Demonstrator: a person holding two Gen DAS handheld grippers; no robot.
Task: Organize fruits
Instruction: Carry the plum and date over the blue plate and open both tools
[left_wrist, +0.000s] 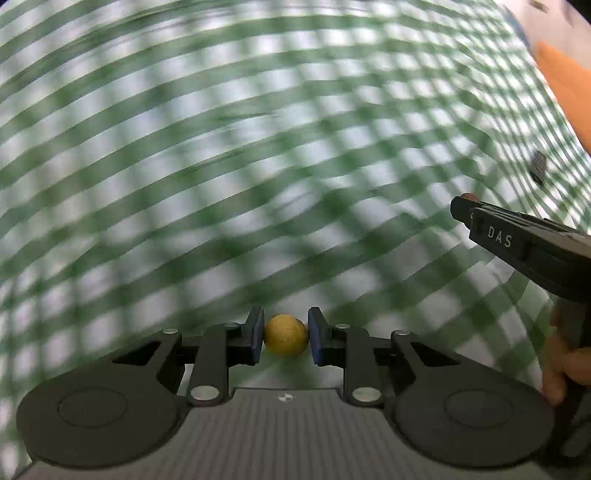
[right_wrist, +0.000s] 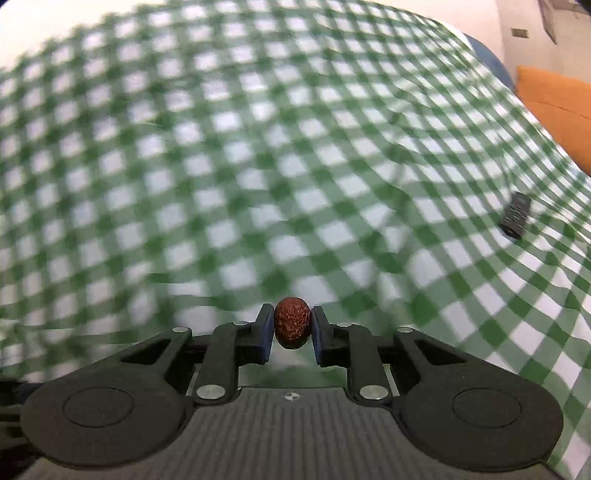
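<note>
The left hand-held gripper (left_wrist: 286, 335) is pointed steeply down over the tabletop (left_wrist: 258, 147), and its two blue pads are clamped on a small round yellow fruit (left_wrist: 286, 340), which is held clear of the cloth. In the left wrist view the right hand-held gripper (left_wrist: 466, 202) is seen from the side at the right edge, its black body marked with white letters, and part of a hand (left_wrist: 563, 363) is seen on its grip below. A trace of something reddish is visible at its tip.

In the right wrist view the right hand-held gripper (right_wrist: 292, 328) is tilted less steeply down, and its pads are closed on a wrinkled, dark red fruit (right_wrist: 292, 327), also held above the cloth.

The tabletop is covered by a green and white checked cloth (right_wrist: 258, 166), wrinkled in places. A small black object (right_wrist: 514, 220) lies on it near the right edge. Beyond the cloth an orange surface (right_wrist: 554, 107) and a pale wall are seen at the upper right.

Both views are smeared by blur, the left one more so, and the check pattern is streaked. What the small black object is cannot be told. No container or other fruit can be made out on the cloth.
</note>
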